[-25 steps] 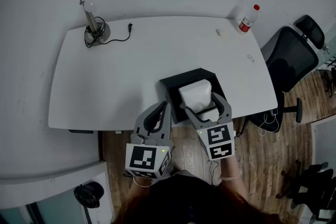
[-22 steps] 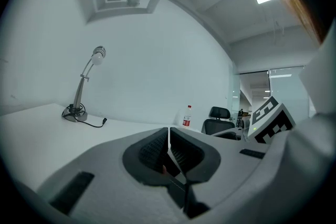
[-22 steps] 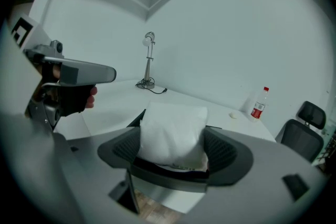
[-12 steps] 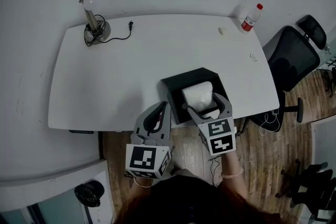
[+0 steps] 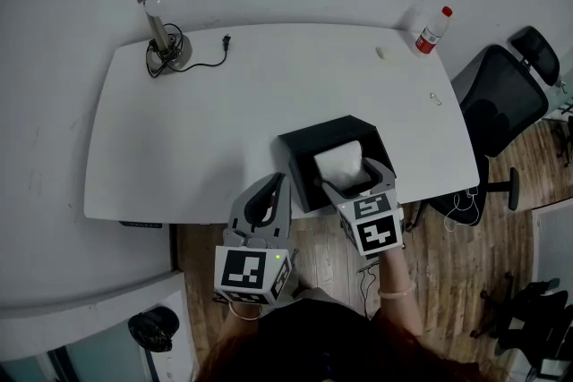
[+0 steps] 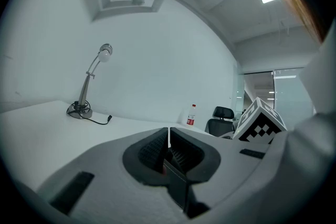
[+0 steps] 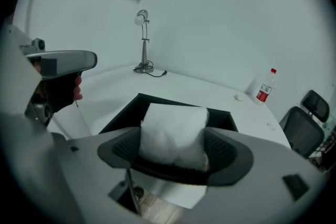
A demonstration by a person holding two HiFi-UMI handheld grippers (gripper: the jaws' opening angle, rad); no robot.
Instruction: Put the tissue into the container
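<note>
Head view: the black container (image 5: 303,148) sits at the front edge of the desk (image 5: 206,130), right of the middle. The right gripper (image 5: 345,175) holds the white tissue (image 5: 338,162) over its opening. The left gripper (image 5: 280,183) hangs just off the front edge, beside the container. A lamp (image 5: 158,24) stands at the back left corner and a bottle (image 5: 431,29) at the back right.

Left gripper view: the jaws are pressed together with nothing between them.

Right gripper view: the jaws clamp the tissue by its sides.
</note>
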